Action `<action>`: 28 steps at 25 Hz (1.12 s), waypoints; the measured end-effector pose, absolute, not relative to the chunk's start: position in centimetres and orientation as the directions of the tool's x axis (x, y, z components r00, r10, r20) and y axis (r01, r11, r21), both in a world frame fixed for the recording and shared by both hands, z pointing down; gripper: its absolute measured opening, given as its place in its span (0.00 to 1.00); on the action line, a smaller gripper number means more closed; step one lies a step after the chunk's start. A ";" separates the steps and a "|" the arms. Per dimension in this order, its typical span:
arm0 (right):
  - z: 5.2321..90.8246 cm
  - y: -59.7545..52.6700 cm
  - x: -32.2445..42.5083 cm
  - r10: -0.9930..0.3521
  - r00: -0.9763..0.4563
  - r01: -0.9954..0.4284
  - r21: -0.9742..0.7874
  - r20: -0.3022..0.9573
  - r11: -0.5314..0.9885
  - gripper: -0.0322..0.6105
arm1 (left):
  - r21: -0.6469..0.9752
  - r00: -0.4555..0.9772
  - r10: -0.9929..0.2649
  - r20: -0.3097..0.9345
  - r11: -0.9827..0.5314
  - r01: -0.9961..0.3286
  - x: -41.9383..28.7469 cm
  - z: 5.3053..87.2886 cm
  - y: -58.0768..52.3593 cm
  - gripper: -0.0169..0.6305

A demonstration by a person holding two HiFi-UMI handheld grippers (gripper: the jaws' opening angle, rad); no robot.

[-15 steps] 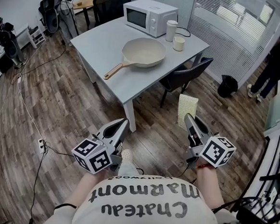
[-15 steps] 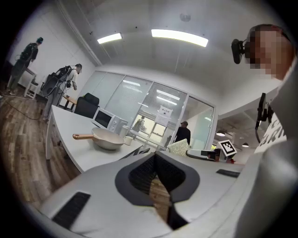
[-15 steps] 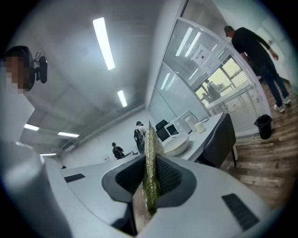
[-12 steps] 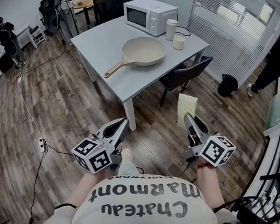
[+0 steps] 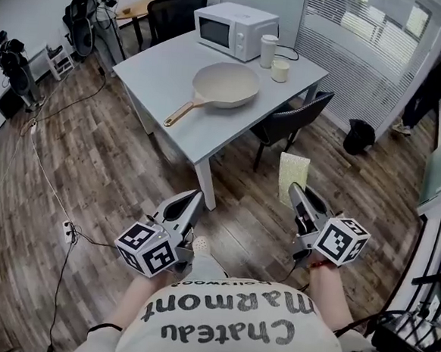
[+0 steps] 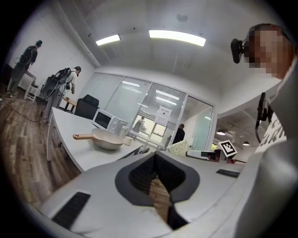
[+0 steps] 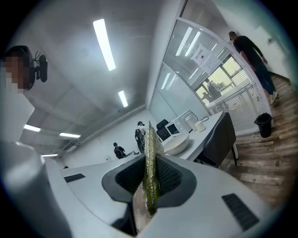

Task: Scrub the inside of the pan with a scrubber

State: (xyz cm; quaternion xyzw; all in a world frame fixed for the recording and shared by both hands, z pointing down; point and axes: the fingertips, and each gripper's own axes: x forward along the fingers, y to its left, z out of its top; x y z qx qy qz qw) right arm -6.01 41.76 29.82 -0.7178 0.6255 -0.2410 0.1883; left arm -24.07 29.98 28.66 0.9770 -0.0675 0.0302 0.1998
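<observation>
A: What has moved?
B: Almost nothing; both grippers hang as before, short of the table (image 5: 156,71).
A: And the pan (image 5: 226,83)?
B: On the table, well ahead, handle slanting left. The left gripper (image 5: 195,197) is closed, empty. The right gripper (image 5: 295,187) clamps the upright scrubber (image 5: 294,170).

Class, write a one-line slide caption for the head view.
Away from the table with the pan, right gripper grips a scrubber; left gripper shut, empty.

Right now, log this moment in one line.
left gripper: shut, empty | right gripper: shut on scrubber | pan: on table, untouched
</observation>
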 end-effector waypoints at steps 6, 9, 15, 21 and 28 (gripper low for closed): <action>31.8 40.4 -5.3 -0.987 0.108 -0.763 -0.627 0.117 -0.158 0.15 | 0.424 0.982 -0.138 0.126 -0.888 -0.179 -23.9 30.9 27.5 0.02; 32.3 38.9 -4.0 -0.983 0.125 -0.756 -0.629 0.135 -0.183 0.15 | 0.443 0.986 -0.119 0.116 -0.882 -0.158 -22.3 31.4 25.7 0.02; 31.9 32.7 -0.6 -0.981 0.133 -0.752 -0.630 0.144 -0.194 0.15 | 0.443 0.991 -0.095 0.098 -0.887 -0.129 -17.6 31.3 19.3 0.02; 29.7 24.1 3.1 -0.985 0.144 -0.737 -0.655 0.089 -0.167 0.15 | 0.417 0.993 -0.087 0.075 -0.902 -0.110 -13.5 29.5 10.1 0.02; 28.5 17.7 5.5 -0.980 0.186 -0.733 -0.656 0.065 -0.182 0.15 | 0.426 0.997 -0.038 0.062 -0.903 -0.061 -9.8 28.1 2.7 0.02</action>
